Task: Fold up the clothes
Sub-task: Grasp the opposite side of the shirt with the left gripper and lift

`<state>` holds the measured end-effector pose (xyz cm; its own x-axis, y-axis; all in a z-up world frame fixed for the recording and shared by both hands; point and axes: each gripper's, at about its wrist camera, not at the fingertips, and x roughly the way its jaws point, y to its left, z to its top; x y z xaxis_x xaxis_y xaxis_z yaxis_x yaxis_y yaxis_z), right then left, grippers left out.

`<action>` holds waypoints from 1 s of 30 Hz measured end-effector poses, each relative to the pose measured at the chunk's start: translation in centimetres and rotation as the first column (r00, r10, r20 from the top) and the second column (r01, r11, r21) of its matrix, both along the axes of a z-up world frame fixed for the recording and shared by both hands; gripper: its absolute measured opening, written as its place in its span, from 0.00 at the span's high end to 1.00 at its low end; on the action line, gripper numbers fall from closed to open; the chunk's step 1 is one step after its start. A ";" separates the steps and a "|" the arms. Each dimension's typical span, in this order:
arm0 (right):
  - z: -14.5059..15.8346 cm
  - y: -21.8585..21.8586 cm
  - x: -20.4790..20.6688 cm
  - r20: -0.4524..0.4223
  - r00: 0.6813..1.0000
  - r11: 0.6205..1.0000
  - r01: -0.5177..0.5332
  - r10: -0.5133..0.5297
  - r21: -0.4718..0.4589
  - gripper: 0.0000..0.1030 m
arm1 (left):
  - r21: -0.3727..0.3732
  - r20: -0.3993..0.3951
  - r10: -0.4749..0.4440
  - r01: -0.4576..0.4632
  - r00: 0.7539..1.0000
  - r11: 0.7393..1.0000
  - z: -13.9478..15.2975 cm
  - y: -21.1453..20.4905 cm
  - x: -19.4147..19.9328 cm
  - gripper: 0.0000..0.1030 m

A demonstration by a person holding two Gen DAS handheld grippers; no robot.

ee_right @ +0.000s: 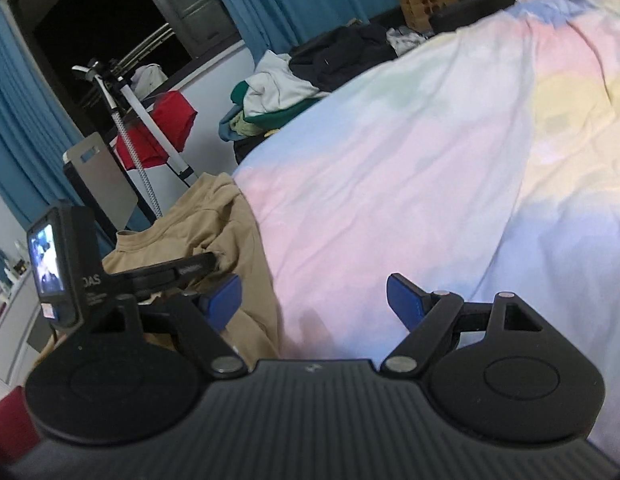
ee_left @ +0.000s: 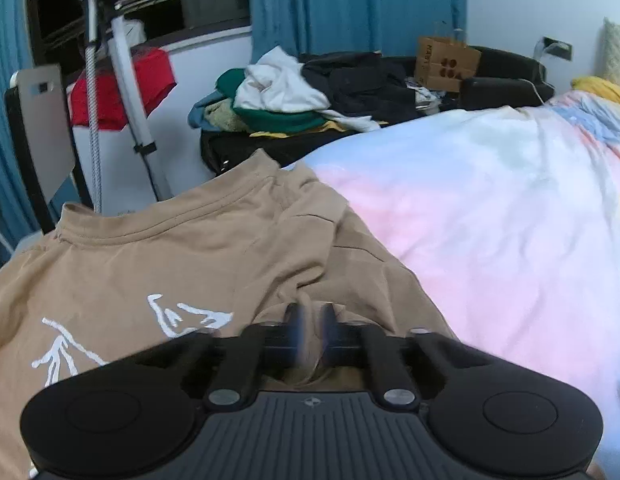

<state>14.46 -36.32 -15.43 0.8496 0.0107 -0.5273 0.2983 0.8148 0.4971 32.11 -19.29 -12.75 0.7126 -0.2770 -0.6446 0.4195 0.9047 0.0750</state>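
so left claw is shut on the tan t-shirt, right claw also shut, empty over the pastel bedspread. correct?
One thing is off: the right claw is open, its blue pads spread wide with nothing between them, as the right wrist view shows. The rest holds: the left claw is shut on the tan t-shirt, and the right one is over the pastel bedspread.

1. The left gripper points down at the tan T-shirt, its jaws pinched together on a fold of that cloth (the fingertips are motion-blurred).
2. The right gripper hangs just right of the T-shirt's edge, tilted downward.
3. Its blue pads stand wide apart, nothing between them.
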 end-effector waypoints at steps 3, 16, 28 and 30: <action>-0.1 -0.2 -0.2 0.004 1.000 1.000 -0.001 0.001 0.030 0.21 | -0.153 -0.017 0.049 -0.051 0.999 0.987 1.9 2.7 0.6 0.93; -0.3 -0.3 -0.4 -0.003 1.000 0.998 -0.018 0.018 0.064 0.21 | -0.324 -0.319 0.410 -0.505 0.855 0.800 1.2 16.1 6.1 0.87; -0.2 -1.4 -0.7 0.001 1.000 0.992 0.001 -0.001 0.124 0.21 | -0.533 -0.434 0.221 -0.447 0.873 0.718 0.0 14.4 -3.1 0.10; 0.0 -1.6 -0.9 0.005 1.000 0.991 0.006 -0.007 0.135 0.21 | -0.576 -0.470 0.192 -0.464 0.862 0.673 -0.8 13.7 -4.2 0.11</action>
<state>13.53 -37.96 -15.44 0.8527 0.0762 -0.5168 0.3003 0.7381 0.6042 27.94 -5.59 -13.55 0.6099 -0.5099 -0.6067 -0.0428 0.7432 -0.6677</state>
